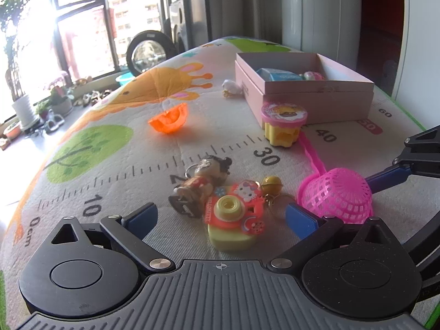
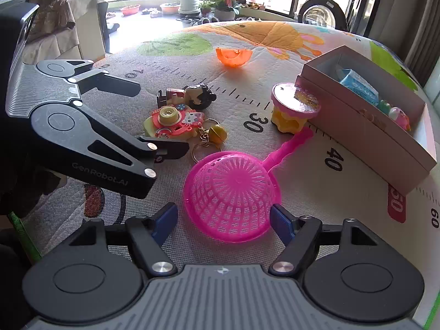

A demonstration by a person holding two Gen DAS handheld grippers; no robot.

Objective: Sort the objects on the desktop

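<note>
My left gripper (image 1: pixel 220 220) is open, its fingers on either side of a toy camera keychain (image 1: pixel 233 217) with a yellow bell (image 1: pixel 271 184); it also shows in the right wrist view (image 2: pixel 162 118). A doll figure (image 1: pixel 202 177) lies just beyond. My right gripper (image 2: pixel 224 220) is open around the bowl of a pink strainer scoop (image 2: pixel 231 195), which lies upside down on the mat; the scoop also shows in the left wrist view (image 1: pixel 337 196). The pink box (image 2: pixel 371 132) at the right holds a blue carton (image 2: pixel 357 84) and small toys.
A yellow-and-pink cup toy (image 1: pixel 283 122) stands against the box front. An orange half shell (image 1: pixel 170 119) lies farther back, a small white toy (image 1: pixel 229 88) left of the box. The patterned mat (image 1: pixel 110 170) drops off at left towards the window sill.
</note>
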